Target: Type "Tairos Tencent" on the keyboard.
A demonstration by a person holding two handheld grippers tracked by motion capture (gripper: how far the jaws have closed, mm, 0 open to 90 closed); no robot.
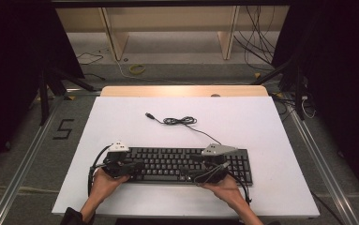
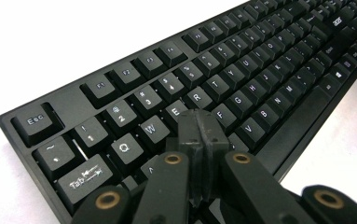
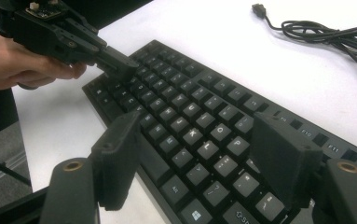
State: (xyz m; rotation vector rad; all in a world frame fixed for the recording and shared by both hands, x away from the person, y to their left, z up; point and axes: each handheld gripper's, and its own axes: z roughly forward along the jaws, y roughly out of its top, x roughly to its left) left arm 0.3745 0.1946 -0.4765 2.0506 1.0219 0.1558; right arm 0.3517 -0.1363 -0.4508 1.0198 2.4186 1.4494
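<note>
Over the flat black plastic keyboard, the left gripper is pressed together, the right gripper spread.

keyboard sits on table near front edge, its coiled cable lying behind it, left gripper over keyboard's left end, right gripper over right half.

White table: black keyboard near front edge, coiled cable behind.

Both hands are reaching over the keyboard: the left tongs are pressing closed above its left keys, while the right tongs are gaping wide above its right keys.
</note>
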